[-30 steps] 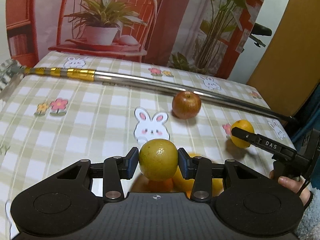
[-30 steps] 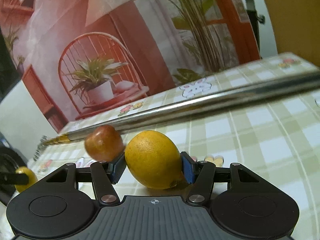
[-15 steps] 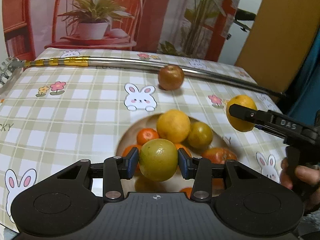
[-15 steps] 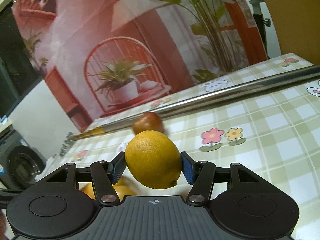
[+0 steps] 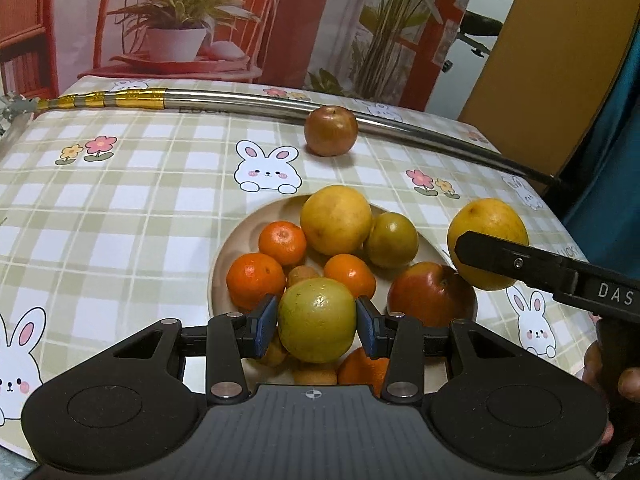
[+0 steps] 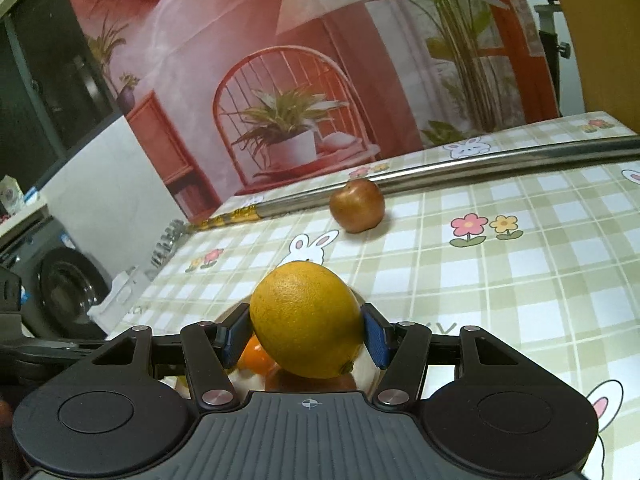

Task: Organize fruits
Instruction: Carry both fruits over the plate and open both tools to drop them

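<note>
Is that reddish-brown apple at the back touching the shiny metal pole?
Cannot tell. In both wrist views the apple overlaps the pole behind it, so neither contact nor a gap shows plainly.

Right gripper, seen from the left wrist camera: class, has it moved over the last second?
Yes. The right gripper, shut on its yellow orange, has risen and come in toward the plate, away from the steel pole.

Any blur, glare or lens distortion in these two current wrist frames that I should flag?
Left wrist view: sharp throughout; the fisheye bows the metal pole into an arc; soft shadows lie under the fruit on the plate. Right wrist view: also sharp, the lone apple crisp, with a bright highlight running along the pole and dark vignetting at the corners.
</note>
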Available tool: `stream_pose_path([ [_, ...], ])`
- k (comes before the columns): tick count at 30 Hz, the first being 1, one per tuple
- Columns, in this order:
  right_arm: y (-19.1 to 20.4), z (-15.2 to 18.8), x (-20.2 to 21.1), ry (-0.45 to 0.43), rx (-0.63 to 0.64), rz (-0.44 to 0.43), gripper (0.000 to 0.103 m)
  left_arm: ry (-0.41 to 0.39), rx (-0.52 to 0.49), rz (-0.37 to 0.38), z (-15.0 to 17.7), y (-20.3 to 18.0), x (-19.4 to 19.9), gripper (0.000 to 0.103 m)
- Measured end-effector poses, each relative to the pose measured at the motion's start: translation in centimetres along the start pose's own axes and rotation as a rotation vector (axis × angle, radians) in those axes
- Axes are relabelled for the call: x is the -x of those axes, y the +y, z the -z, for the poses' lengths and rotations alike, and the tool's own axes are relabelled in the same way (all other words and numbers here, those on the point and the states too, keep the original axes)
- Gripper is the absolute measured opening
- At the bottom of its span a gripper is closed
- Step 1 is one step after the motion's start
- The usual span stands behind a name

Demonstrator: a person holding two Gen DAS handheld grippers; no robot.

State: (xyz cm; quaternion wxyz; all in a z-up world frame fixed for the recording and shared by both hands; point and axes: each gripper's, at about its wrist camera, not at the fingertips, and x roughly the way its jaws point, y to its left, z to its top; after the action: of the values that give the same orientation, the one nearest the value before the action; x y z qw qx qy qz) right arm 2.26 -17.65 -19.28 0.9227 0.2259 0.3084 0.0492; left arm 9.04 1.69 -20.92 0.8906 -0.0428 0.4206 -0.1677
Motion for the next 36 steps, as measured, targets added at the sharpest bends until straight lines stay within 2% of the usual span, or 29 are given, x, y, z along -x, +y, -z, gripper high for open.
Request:
stream_pose_path([
  [13,1.2,0.2,-0.2,0.012,0.025,0.022,0.054,-0.026,-0.062,-0.014,1.0,-0.7,0.2,0.045],
  [17,0.9,0.1,-0.2,0.008,0.015,0.025,0.054,-0.039,-0.086,-0.045,1.3,-1.1,0.6,0.048],
  [22,0.8,0.1,-0.2,0.009,0.014,0.024,0.054,-0.078,-0.058,-0.063,1.3,-0.7,1.6,0.049],
  [29,1.0,0.0,-0.2,0.014,0.025,0.028,0.054,-0.144,-0.052,-0.128,0.4,0.0,3.4,0.059],
  [36,2.2,-0.7,-0.6,0.031,0.044,0.009,0.054,-0.189,0.042,-0.145,-0.9,2.5,5.7,0.071],
])
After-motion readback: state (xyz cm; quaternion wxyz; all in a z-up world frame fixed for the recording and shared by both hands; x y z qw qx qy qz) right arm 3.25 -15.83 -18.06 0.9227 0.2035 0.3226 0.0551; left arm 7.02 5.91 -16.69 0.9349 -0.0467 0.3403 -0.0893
